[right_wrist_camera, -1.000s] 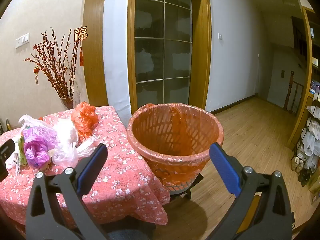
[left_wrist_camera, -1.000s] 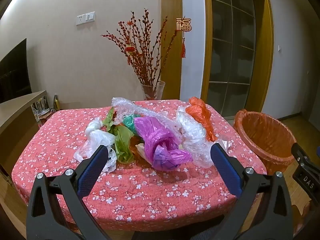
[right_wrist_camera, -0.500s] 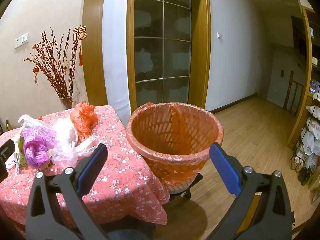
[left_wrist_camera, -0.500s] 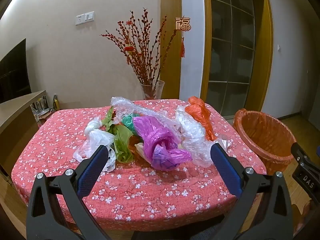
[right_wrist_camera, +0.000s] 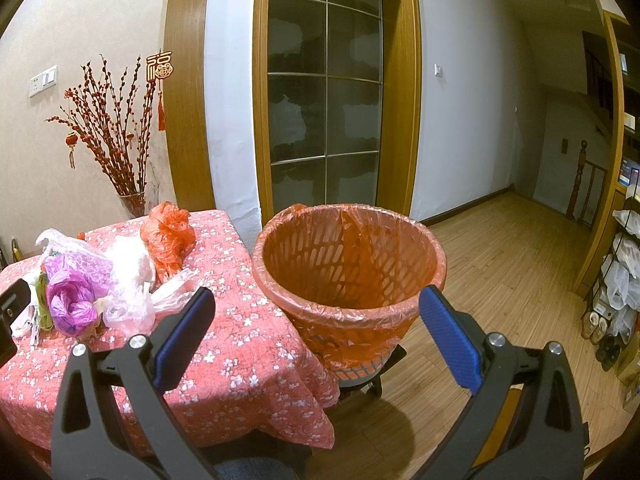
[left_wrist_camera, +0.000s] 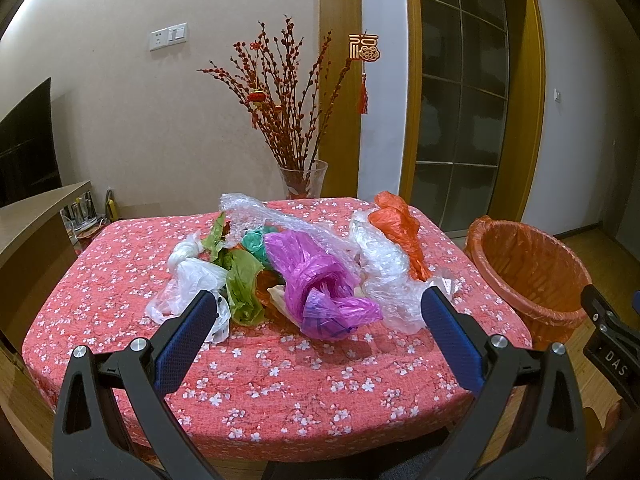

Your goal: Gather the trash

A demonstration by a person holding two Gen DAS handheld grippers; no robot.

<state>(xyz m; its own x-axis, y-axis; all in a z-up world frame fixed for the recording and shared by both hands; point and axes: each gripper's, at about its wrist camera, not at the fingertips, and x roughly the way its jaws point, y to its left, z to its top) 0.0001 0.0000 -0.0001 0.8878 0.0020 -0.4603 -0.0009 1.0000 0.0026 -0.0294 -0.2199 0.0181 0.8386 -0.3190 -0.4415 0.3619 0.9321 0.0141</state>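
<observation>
— Moved since a second ago? Barely: slight drift of both views, nothing shifted on the table (left_wrist_camera: 280, 380).

— Fingers?

— Left gripper (left_wrist_camera: 318, 320): blue-padded fingers (left_wrist_camera: 184, 340) spread wide, holding nothing, hovering over the near edge of the red floral cloth. Right gripper (right_wrist_camera: 316, 322): spread just as wide, empty, aimed at the basket.

— And just beyond the left pair?

— Heap of crumpled plastic bags mid-table. Purple bag (left_wrist_camera: 320, 284) nearest, framed between the fingertips but not touched. White bag (left_wrist_camera: 188, 276) to its left, green bag (left_wrist_camera: 242, 280) between the two. Clear plastic wrap (left_wrist_camera: 384, 276) on the right, orange bag (left_wrist_camera: 400, 228) behind that, teal scrap (left_wrist_camera: 256, 242) tucked in the middle.

— Trash basket?

— Orange basket (right_wrist_camera: 348, 264) lined with an orange bag, off the table's right side, raised on a dark stand; seemingly nothing inside. Right of the heap and well apart from it.

— Further back?

— Glass vase (left_wrist_camera: 304, 180) of red branches at the far table edge, wooden door frame and glazed door (right_wrist_camera: 324, 80) behind.
</observation>
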